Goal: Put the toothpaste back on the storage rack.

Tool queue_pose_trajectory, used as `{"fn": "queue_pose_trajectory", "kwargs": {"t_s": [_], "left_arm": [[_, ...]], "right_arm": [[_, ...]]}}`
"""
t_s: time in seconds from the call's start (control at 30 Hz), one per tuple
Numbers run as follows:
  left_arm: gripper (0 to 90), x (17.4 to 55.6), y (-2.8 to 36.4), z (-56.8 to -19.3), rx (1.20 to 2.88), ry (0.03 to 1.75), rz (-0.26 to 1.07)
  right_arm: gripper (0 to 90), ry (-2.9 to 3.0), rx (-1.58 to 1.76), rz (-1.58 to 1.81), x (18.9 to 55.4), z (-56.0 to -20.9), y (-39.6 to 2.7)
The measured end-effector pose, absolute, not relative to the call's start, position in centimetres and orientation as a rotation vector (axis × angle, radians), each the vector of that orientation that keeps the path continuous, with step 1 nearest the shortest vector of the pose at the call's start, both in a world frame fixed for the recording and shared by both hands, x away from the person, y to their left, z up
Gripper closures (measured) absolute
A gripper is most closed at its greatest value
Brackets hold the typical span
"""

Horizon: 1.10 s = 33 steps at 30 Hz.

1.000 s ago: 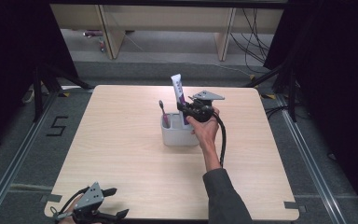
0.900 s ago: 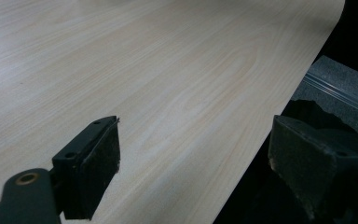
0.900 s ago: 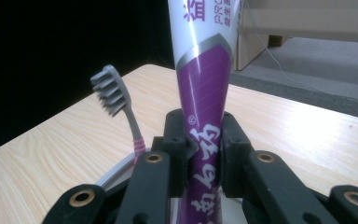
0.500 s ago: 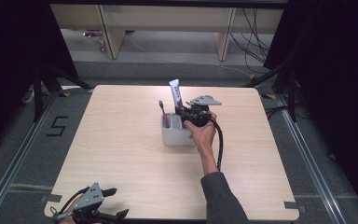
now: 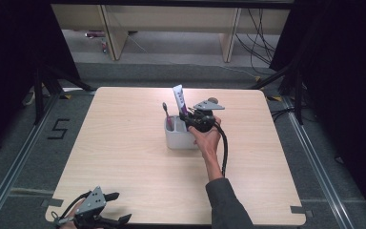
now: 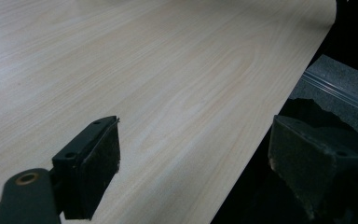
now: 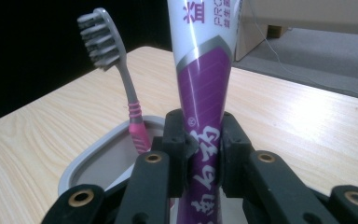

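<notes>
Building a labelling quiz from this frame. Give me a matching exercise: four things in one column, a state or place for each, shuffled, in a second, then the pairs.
Things:
1. toothpaste tube
2. toothbrush
3. left gripper
4. grey holder

States or places:
A. jaws open, nothing between them, at the table's near left corner
B. stands mid-table, with a divider inside
C. upright, clamped between the right gripper's pads
D. stands in the holder, bristles up, pink lower handle

Pairs: 1-C, 2-D, 3-A, 4-B
</notes>
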<state>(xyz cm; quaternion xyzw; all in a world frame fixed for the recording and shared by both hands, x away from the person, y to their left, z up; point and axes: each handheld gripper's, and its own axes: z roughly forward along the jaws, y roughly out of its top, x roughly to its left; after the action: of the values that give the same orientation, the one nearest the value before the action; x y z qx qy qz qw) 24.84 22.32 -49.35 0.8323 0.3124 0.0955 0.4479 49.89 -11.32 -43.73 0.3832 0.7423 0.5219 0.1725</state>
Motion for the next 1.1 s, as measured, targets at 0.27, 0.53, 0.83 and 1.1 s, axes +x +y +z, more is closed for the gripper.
{"fn": "queue_pose_trajectory", "kwargs": {"t_s": [0.27,0.53,0.83,1.1], "left_arm": [[15.9,24.72,22.17,-49.38,2.044,0.782,0.225],[15.9,24.80,22.26,-49.41,2.046,0.780,0.230],[15.9,24.78,22.26,-49.44,2.052,0.780,0.229],[15.9,24.75,22.19,-49.44,2.054,0.783,0.225]], "right_arm": [[76.1,2.109,1.038,1.437,49.63,-43.77,-11.18],[75.2,2.112,1.043,1.412,49.45,-44.17,-11.61],[69.4,2.130,1.054,1.392,49.18,-43.98,-11.52],[63.1,2.130,1.076,1.438,49.03,-43.66,-11.51]]}}
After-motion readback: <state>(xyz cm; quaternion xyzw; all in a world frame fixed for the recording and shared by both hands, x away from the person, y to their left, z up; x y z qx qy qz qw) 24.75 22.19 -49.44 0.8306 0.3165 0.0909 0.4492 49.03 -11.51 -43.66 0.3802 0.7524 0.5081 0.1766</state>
